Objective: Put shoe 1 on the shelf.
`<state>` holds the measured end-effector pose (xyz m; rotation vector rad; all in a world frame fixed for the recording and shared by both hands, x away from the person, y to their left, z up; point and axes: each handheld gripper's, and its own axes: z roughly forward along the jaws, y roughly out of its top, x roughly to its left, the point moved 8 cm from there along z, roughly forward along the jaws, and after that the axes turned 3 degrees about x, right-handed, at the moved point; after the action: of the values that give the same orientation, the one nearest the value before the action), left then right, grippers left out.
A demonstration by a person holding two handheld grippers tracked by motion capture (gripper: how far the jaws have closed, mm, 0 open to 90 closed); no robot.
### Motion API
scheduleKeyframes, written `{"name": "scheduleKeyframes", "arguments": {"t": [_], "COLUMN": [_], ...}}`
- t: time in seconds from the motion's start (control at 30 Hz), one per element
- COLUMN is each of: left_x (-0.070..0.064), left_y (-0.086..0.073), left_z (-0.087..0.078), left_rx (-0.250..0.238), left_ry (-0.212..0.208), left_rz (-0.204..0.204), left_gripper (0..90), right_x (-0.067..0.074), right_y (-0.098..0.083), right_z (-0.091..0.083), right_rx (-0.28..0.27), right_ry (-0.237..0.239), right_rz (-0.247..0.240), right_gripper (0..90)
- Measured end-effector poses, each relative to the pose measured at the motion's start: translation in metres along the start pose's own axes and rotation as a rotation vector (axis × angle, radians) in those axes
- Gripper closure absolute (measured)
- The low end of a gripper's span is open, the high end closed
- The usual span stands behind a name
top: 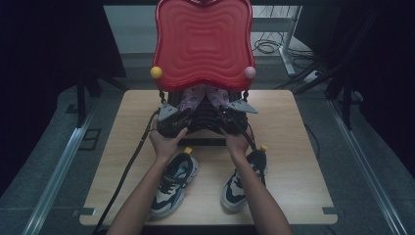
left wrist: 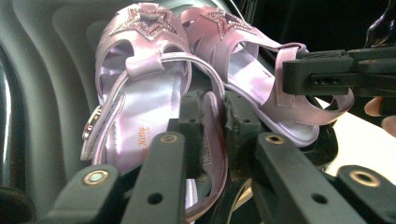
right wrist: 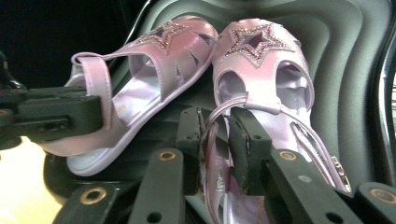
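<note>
A pair of pink sandals with glittery stars lies on the black shelf (left wrist: 32, 93) under the red wavy top (top: 203, 39) of a small rack. The left sandal (left wrist: 135, 93) has its heel strap between the jaws of my left gripper (left wrist: 215, 116), whose pads stand close on either side without squeezing it. My right gripper (right wrist: 215, 126) stands the same way around the right sandal's (right wrist: 261, 70) heel strap, with a thin gap at one pad. In the high view both grippers (top: 183, 110) (top: 222, 107) reach under the red top, side by side.
Two dark and white sneakers (top: 173, 183) (top: 242, 181) lie on the wooden table (top: 293, 147) near its front edge, beneath my forearms. Black cables trail from the grippers off the front left. Dark floor and metal rails surround the table.
</note>
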<state>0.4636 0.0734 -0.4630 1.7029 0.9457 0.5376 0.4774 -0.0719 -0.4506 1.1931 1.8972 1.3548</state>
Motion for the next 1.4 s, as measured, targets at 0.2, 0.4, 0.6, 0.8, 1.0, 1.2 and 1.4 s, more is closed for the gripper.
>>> {"name": "scheduleKeyframes", "arguments": {"t": [0.2,0.4,0.6,0.8,1.0,1.2,1.4], "left_x": [0.002,0.000,-0.002,-0.005,-0.009,-0.014,-0.016], "left_y": [-0.003,0.003,0.005,0.006,0.006,0.003,-0.004], "left_z": [-0.001,-0.011,-0.020,-0.030,-0.040,-0.049,-0.060], "left_rx": [0.033,0.014,0.016,0.018,0.006,0.015,0.036], "left_ry": [0.005,-0.028,-0.048,-0.069,-0.076,-0.095,-0.116], "left_rz": [-0.002,-0.005,-0.010,-0.022,-0.024,-0.028,-0.038], "left_gripper": [65.9,57.5,54.5,53.0,53.1,53.6,53.9], "right_x": [0.002,0.008,0.012,0.014,0.015,0.014,0.013], "right_y": [-0.001,0.001,0.002,0.002,0.000,-0.002,-0.011], "right_z": [-0.005,-0.014,-0.025,-0.036,-0.048,-0.062,-0.076], "right_rx": [0.015,0.012,0.004,0.000,-0.002,-0.014,-0.007], "right_ry": [0.024,0.049,0.079,0.105,0.135,0.156,0.195], "right_rz": [0.006,0.010,0.016,0.023,0.033,0.012,0.004], "right_gripper": [70.5,65.1,61.3,58.8,56.9,55.5,54.2]}}
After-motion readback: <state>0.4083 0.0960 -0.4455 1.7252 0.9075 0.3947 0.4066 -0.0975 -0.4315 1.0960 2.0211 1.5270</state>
